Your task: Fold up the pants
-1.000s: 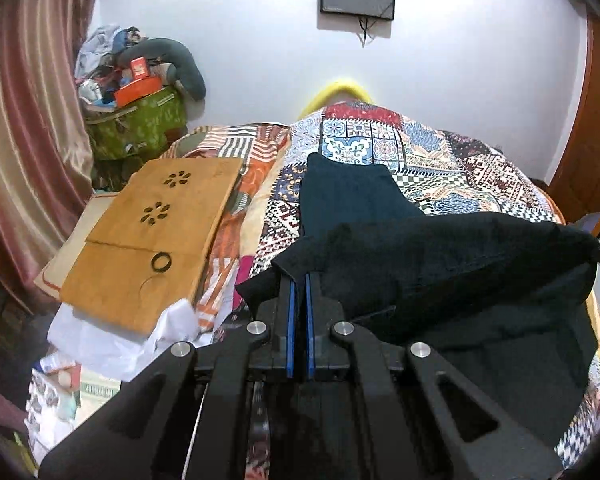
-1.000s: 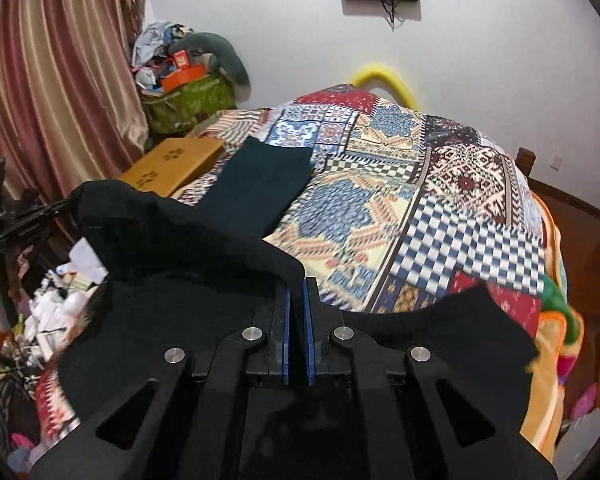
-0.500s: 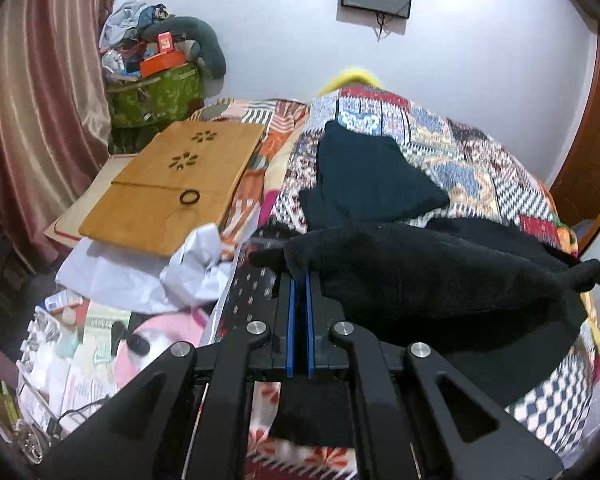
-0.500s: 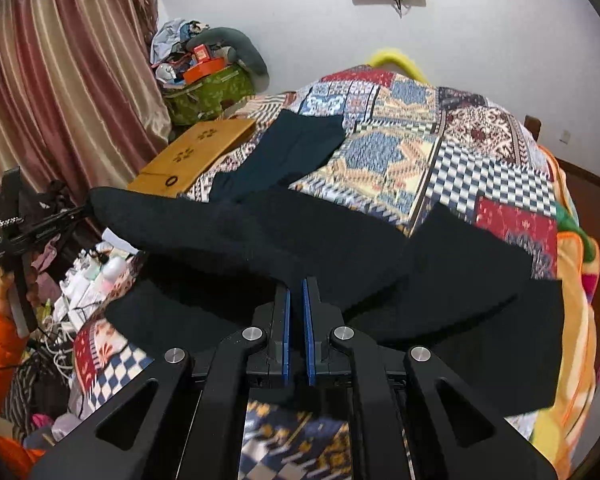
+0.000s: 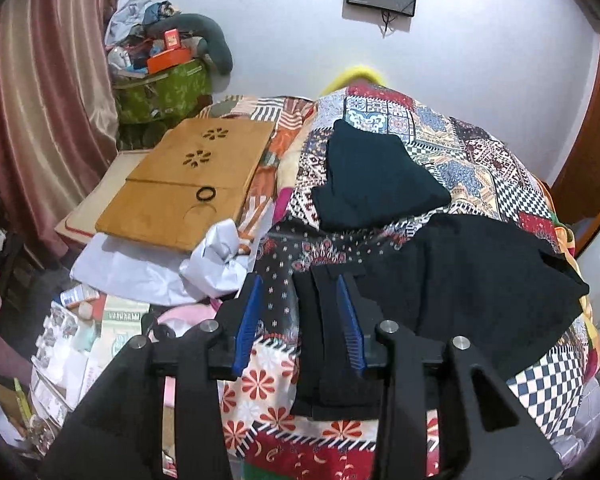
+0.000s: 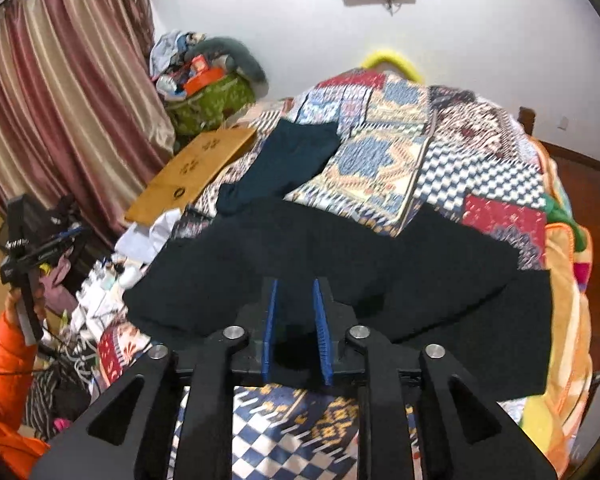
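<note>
Black fabric pants (image 6: 340, 264) are lying across the near end of the patchwork quilt (image 6: 400, 168) — both tongs letting go.

The left gripper (image 5: 300, 316) and right gripper (image 6: 294, 320) have just been parting their blue pads; cloth is sitting loosely between each pair, unpinched. The pants' long axis is running side to side. A green patterned bag (image 5: 168, 88) is overflowing with boxes and clothes — no writing is legible.

Both wrist views close, angled down across one quilted bed (image 5: 440, 152) toward the wall.
</note>
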### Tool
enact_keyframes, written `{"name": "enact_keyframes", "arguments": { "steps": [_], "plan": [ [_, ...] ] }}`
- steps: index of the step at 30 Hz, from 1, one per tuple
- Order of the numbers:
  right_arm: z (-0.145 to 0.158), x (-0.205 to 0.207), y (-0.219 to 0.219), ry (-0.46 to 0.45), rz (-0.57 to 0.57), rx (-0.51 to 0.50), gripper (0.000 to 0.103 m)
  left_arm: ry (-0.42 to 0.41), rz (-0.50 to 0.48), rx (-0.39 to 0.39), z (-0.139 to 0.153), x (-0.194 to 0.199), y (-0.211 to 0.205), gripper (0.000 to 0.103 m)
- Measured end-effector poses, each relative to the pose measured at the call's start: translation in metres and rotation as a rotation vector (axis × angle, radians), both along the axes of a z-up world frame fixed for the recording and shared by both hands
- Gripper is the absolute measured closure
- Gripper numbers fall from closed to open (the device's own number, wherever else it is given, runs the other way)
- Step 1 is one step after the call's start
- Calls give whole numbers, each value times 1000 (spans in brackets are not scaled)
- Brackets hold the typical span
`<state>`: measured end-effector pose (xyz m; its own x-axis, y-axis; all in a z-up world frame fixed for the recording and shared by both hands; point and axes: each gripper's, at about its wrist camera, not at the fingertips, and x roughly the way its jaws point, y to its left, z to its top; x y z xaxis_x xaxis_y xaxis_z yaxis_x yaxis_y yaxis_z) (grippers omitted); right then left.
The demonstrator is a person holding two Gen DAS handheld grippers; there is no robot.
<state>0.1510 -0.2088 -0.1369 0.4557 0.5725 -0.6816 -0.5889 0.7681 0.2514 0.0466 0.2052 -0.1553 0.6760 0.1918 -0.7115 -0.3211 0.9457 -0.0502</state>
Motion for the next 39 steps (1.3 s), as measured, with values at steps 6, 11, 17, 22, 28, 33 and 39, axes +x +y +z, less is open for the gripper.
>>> {"name": "enact_keyframes", "arguments": {
  "steps": [6, 11, 17, 22, 28, 33, 39],
  "plan": [
    [-1, 29, -9, -38, -93, -59, 57, 24, -45, -16, -4, 46, -14, 47],
    [-24, 77, -13, 21, -149, -111, 56, 86, -100, -15, -22, 93, -34, 38],
    [-62, 139, -13, 131, -174, -150, 56, 173, -164, -37, -53, 150, -53, 37],
    [-95, 184, -1, 207, -168, -172, 56, 228, -188, -26, -78, 182, -62, 30],
    [-135, 228, 16, 284, -165, -180, 56, 310, -188, -20, -107, 204, -65, 30],
    [-148, 230, 17, 267, -171, -180, 71, 337, -178, -21, -117, 209, -66, 30],
    [-140, 223, 0, 274, -169, -179, 90, 336, -169, 27, -104, 209, -75, 30]
  ]
}}
